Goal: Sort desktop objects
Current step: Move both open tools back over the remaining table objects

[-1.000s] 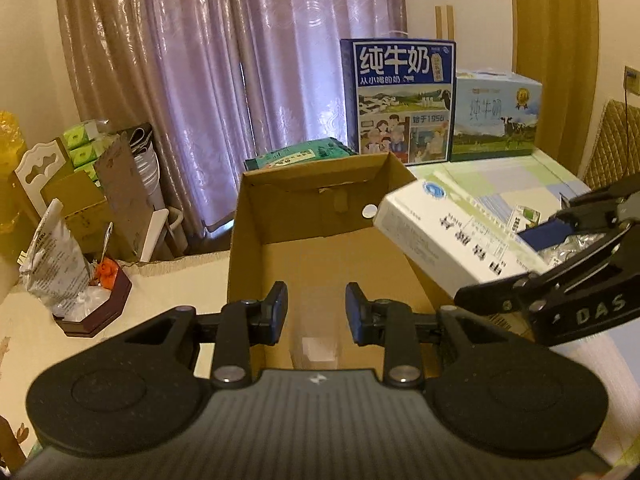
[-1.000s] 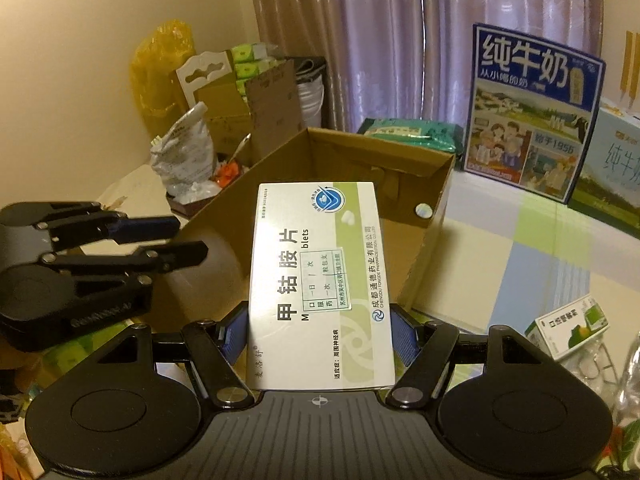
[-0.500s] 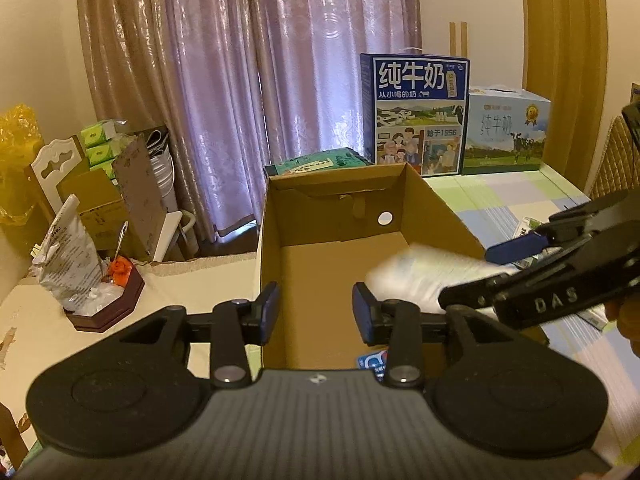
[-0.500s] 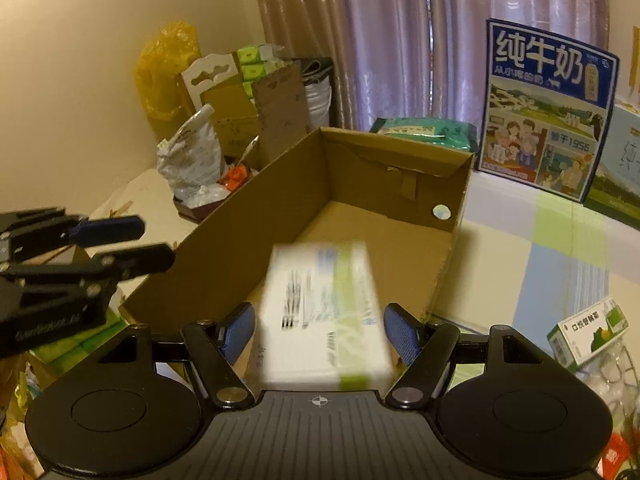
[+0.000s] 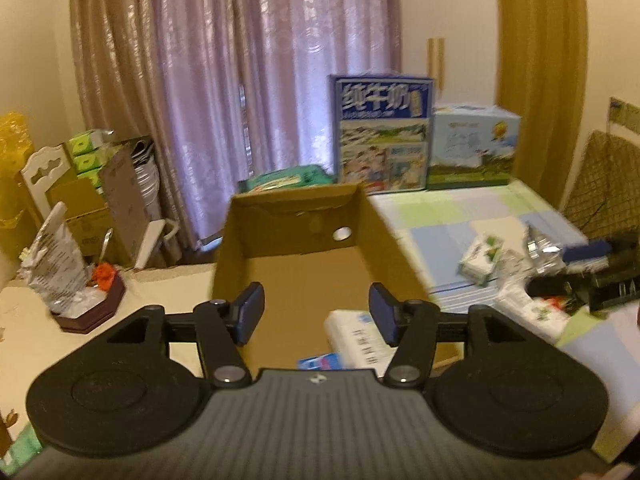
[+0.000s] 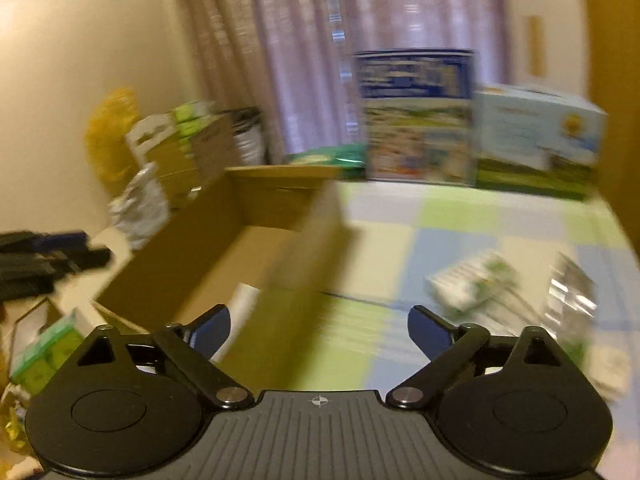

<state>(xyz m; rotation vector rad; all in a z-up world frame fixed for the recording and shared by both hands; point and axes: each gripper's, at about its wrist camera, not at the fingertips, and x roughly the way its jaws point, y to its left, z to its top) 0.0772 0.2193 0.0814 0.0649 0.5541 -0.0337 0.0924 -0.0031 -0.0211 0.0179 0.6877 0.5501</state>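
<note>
purple curtains hang behind a checked tablecloth (image 5: 460, 216) where an open cardboard box (image 5: 304, 220) serves as the sorting bin. inside it, at the near end, lie a white medicine carton (image 5: 352, 336) and a small blue packet (image 5: 320, 360). right of the box, a green-and-white carton (image 6: 468, 284) and foil blister packs (image 6: 572, 288) still wait. left gripper (image 5: 316, 312) and right gripper (image 6: 320, 328) both gape wide, empty. sorting looks partly done.

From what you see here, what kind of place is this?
Probably a room in a home: long mauve curtains, a table under a green-and-blue checked cloth, and printed milk cartons stacked behind an open cardboard box.
</note>
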